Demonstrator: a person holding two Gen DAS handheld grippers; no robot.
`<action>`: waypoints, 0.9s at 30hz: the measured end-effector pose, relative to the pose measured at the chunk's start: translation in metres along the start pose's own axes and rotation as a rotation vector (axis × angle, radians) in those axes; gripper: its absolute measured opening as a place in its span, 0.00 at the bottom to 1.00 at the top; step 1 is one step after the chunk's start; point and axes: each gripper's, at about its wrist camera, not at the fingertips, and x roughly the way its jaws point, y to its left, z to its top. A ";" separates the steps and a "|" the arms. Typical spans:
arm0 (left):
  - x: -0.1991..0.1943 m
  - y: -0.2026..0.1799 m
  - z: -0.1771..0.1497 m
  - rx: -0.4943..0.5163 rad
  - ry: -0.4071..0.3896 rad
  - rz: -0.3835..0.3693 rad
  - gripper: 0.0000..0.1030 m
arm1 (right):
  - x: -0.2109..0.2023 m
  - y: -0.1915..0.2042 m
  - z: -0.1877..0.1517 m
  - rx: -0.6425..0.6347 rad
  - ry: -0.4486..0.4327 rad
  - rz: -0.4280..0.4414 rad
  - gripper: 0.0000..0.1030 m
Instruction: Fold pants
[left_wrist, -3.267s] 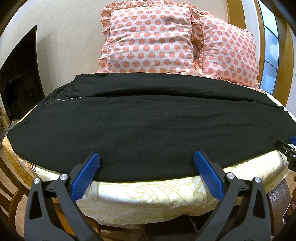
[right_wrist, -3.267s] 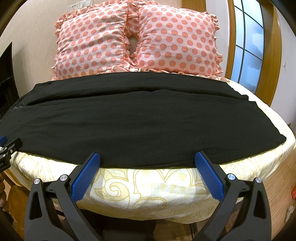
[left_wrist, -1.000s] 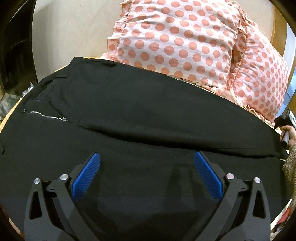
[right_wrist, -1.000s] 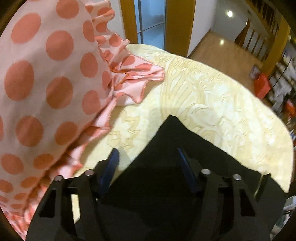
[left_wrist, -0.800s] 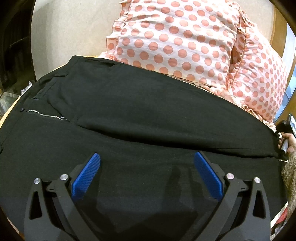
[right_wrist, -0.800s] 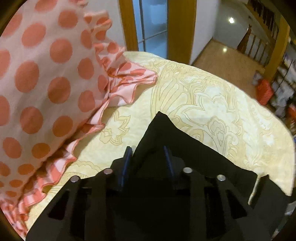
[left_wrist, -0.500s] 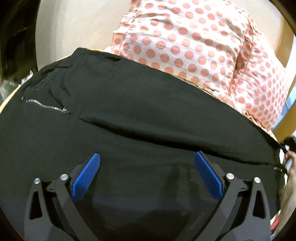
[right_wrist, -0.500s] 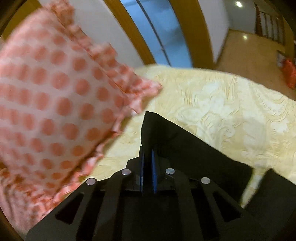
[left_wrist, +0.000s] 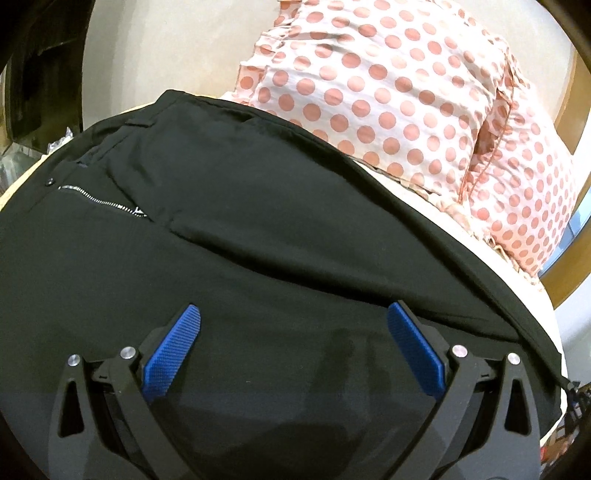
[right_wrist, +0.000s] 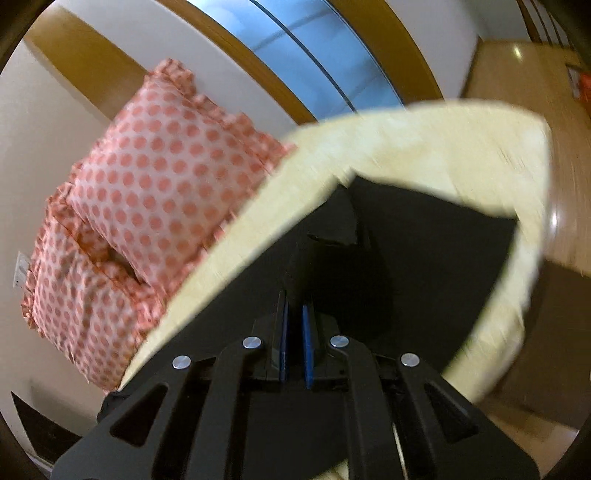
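Between right gripper (right_wrist: 294, 325) pads: black pants (left_wrist: 258, 229) hem, pinched tight for folding over. Left gripper (left_wrist: 291, 350) spread wide above pants, empty.

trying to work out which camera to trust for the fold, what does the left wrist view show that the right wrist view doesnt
Only the left wrist view shows the waist end of the black pants, with the zipper and button, and the left gripper open above the cloth.

Only the right wrist view shows the right gripper shut on a fold of the pants, the leg end lying on the yellow bedspread, the window and the wooden floor.

Both show the black pants and the polka-dot pillows.
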 end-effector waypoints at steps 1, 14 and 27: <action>-0.001 -0.002 0.000 0.010 -0.003 0.003 0.98 | 0.003 -0.007 -0.001 0.023 0.019 0.013 0.07; -0.047 -0.009 0.031 0.074 -0.141 -0.013 0.98 | 0.012 -0.036 0.000 0.146 0.028 0.065 0.49; 0.026 -0.034 0.123 0.097 0.017 -0.009 0.98 | -0.005 -0.062 0.022 0.197 -0.041 0.200 0.03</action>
